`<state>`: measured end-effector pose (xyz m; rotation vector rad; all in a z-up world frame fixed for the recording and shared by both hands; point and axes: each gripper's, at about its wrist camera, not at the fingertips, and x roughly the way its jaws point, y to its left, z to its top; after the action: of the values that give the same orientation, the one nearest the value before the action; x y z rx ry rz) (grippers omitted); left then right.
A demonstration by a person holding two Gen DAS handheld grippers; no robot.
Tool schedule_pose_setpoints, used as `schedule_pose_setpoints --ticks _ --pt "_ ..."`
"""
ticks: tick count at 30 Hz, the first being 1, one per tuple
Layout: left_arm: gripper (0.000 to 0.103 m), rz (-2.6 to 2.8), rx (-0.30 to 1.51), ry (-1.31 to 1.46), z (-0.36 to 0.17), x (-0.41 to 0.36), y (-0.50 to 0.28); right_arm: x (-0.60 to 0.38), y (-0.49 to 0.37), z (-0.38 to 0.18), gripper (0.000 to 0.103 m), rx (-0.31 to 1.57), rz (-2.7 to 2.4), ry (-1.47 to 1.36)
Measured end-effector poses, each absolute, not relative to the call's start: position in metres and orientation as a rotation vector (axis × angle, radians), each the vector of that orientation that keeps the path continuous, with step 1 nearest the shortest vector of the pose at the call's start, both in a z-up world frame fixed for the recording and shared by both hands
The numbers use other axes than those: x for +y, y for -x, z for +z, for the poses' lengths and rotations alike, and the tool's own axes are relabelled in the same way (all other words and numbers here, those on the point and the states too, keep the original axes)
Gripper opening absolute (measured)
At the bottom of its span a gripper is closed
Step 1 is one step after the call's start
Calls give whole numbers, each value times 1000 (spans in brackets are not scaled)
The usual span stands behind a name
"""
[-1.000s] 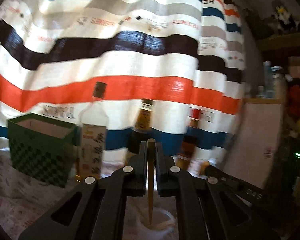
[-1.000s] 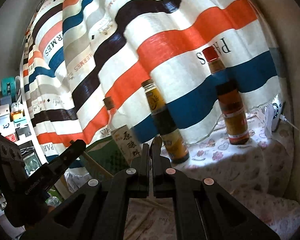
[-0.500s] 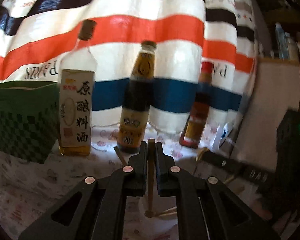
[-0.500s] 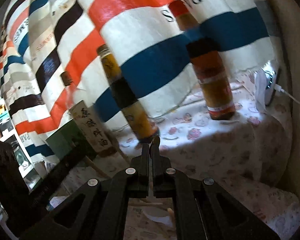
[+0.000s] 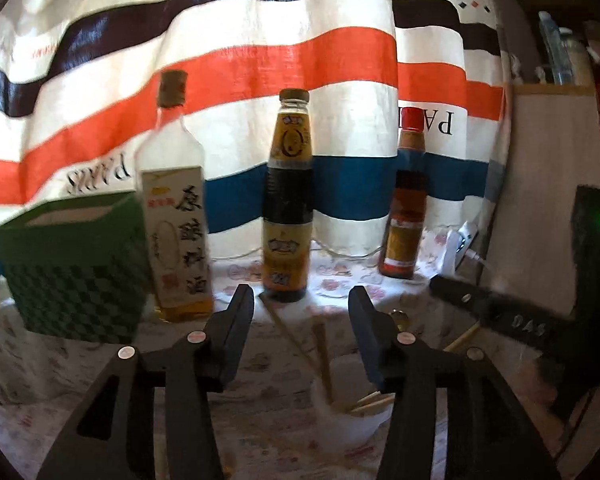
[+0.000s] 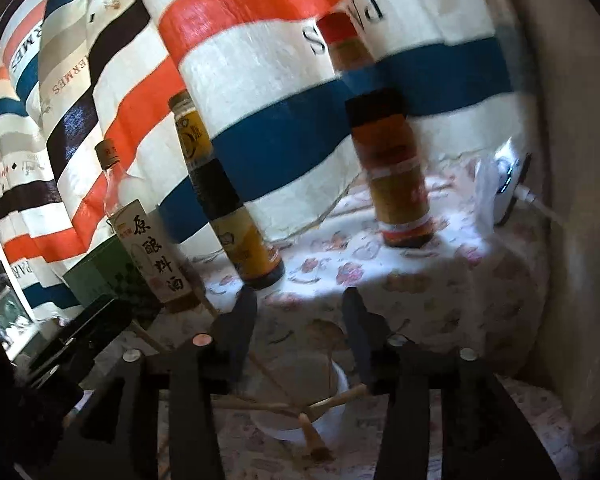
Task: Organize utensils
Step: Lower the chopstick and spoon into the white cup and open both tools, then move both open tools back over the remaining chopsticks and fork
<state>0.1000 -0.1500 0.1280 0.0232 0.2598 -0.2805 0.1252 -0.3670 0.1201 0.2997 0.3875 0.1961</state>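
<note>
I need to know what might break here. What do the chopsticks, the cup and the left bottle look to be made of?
Chopsticks: probably wood or bamboo, matte tan, square butts.
Cup: likely thin plastic, translucent white; could be paper.
Left bottle: seemingly clear glass, amber liquid showing below a paper label.

Both wrist views low, near tabletop, facing striped curtain (image 5: 300, 60); share three bottles, white cup (image 6: 336, 412).

Three bottles stood in row on flowered bench cloth (image 5: 340, 276): clear bottle (image 5: 178, 216), dark bottle (image 5: 288, 208), red-capped bottle (image 5: 406, 204). Green box (image 5: 72, 268) just left. Striped curtain (image 5: 260, 60) hung behind.
</note>
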Motion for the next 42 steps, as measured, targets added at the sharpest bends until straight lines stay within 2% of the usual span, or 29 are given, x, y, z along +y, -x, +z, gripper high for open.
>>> schedule_pose_setpoints --ticks 2,4,8,11,13,15,21,26,34,37,42 --pt "60 -258 243 -46 132 -145 -91 -365 -113 128 54 352 192 -283" --pt "71 -229 229 -50 137 -137 -82 -364 -101 135 64 313 183 -277" --pt "81 -159 220 -80 144 -121 -67 -360 -81 148 74 240 176 -242" --pt "85 -131 201 -113 143 -108 -56 -361 -70 152 76 226 196 -266" --pt "95 -153 181 -86 144 -94 -46 -363 -59 154 86 213 236 -310" --pt "100 -150 154 -61 143 -80 -35 -360 -47 156 86 196 238 -308" --pt "102 -123 122 -54 126 -53 -9 -332 -19 147 89 224 259 -204" --pt "102 -78 141 -43 88 -35 3 -321 -1 117 101 250 257 -196" --pt "102 -67 218 19 30 -8 0 -305 -11 74 103 263 160 -178" --pt "102 -36 245 -5 21 -6 -6 -304 -18 60 103 294 134 -181" --pt "102 -71 352 116 13 7 -23 -297 -29 44 103 341 94 -88"
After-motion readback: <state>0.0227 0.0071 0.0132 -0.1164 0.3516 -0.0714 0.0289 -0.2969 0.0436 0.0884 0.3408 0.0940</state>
